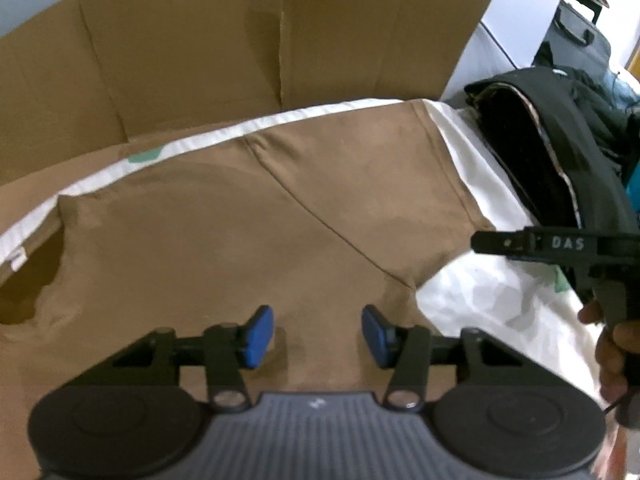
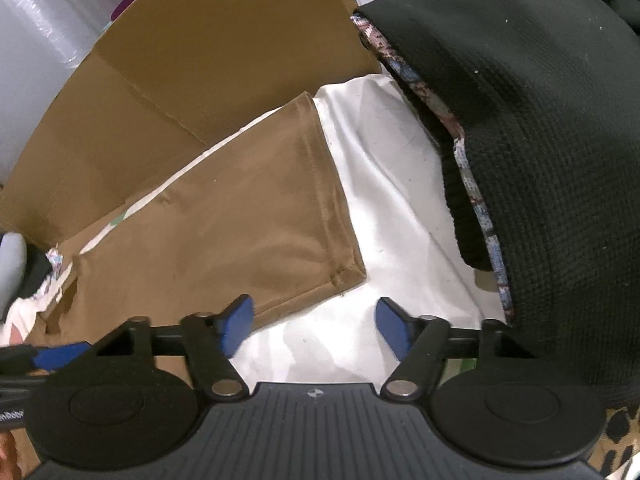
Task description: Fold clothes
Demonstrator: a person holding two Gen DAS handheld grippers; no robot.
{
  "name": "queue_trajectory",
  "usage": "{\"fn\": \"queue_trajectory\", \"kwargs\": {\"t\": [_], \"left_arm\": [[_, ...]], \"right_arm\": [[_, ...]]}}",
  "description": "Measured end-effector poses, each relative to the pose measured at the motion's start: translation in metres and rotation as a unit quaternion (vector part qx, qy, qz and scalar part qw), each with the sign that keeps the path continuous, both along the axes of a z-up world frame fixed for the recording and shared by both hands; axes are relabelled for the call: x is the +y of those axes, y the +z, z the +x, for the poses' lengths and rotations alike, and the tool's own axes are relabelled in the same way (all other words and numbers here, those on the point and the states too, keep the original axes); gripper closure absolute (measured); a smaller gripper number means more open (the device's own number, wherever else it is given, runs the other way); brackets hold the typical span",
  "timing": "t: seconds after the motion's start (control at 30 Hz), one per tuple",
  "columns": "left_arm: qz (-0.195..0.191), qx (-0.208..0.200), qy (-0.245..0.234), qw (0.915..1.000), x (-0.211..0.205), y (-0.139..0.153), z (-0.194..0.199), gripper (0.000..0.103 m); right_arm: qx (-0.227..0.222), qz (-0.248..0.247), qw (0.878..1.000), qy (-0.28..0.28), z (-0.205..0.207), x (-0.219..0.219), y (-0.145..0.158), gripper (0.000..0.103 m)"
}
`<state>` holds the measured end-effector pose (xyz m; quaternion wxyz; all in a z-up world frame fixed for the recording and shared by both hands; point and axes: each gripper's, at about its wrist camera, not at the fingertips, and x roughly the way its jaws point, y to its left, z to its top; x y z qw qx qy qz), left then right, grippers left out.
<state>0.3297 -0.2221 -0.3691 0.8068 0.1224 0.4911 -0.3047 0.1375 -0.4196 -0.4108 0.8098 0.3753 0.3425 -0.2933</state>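
Observation:
A brown T-shirt point(image 1: 240, 240) lies flat on a white sheet point(image 1: 480, 300). My left gripper point(image 1: 318, 336) hovers low over the shirt's body near the armpit seam. It is open, with only flat cloth showing between its blue pads. The shirt's sleeve point(image 2: 260, 208) stretches toward the right. My right gripper point(image 2: 315, 326) is open just off the sleeve's hem. Its left pad point(image 2: 236, 324) is at the hem's edge and its right pad is over the bare sheet point(image 2: 380, 184). In the left wrist view, a hand point(image 1: 612, 344) holds the right gripper's black frame point(image 1: 568, 244).
Flattened cardboard point(image 1: 200, 48) stands behind the shirt. A pile of black garments point(image 2: 540, 120) with a patterned lining crowds the right side, close to my right gripper. A roll of clear plastic wrap point(image 2: 40, 40) stands at the back left. Leopard-print cloth point(image 2: 620, 432) shows at the lower right.

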Motion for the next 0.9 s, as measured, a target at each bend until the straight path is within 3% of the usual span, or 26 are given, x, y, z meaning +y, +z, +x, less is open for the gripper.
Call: {"fn": "queue_trajectory", "kwargs": {"t": [0.07,0.17,0.37,0.43,0.53,0.57,0.6,0.7,0.9], "left_arm": [[-0.008,0.002,-0.003,1.0,-0.002,-0.003,0.0,0.057],[-0.018,0.003,-0.007,0.9998,-0.004,-0.007,0.0,0.063],[-0.033,0.026,-0.008,0.9991,-0.01,-0.023,0.0,0.074],[-0.037,0.034,-0.009,0.9987,-0.012,-0.028,0.001,0.085],[-0.047,0.041,-0.007,0.998,-0.015,-0.031,0.001,0.089],[-0.049,0.041,-0.01,0.9979,-0.016,-0.031,0.001,0.089],[-0.052,0.042,-0.013,0.9977,-0.018,-0.031,0.0,0.09],[-0.059,0.044,-0.02,0.9971,-0.023,-0.032,-0.001,0.093],[-0.06,0.05,-0.033,0.9964,-0.031,-0.039,-0.006,0.099]], "right_arm": [[0.002,0.001,1.0,-0.003,0.002,-0.001,-0.002,0.042],[0.004,0.003,1.0,-0.009,0.005,-0.004,-0.004,0.058],[0.001,0.021,0.999,-0.037,0.005,-0.012,-0.01,0.058],[-0.003,0.026,0.999,-0.047,0.006,-0.015,-0.011,0.058],[-0.003,0.024,0.998,-0.054,0.01,-0.018,-0.012,0.058],[-0.004,0.025,0.998,-0.056,0.011,-0.019,-0.012,0.061],[-0.003,0.024,0.998,-0.058,0.012,-0.02,-0.012,0.075],[-0.006,0.018,0.998,-0.059,0.012,-0.023,-0.009,0.098],[-0.041,-0.012,0.998,-0.048,0.011,-0.022,0.011,0.099]]}}
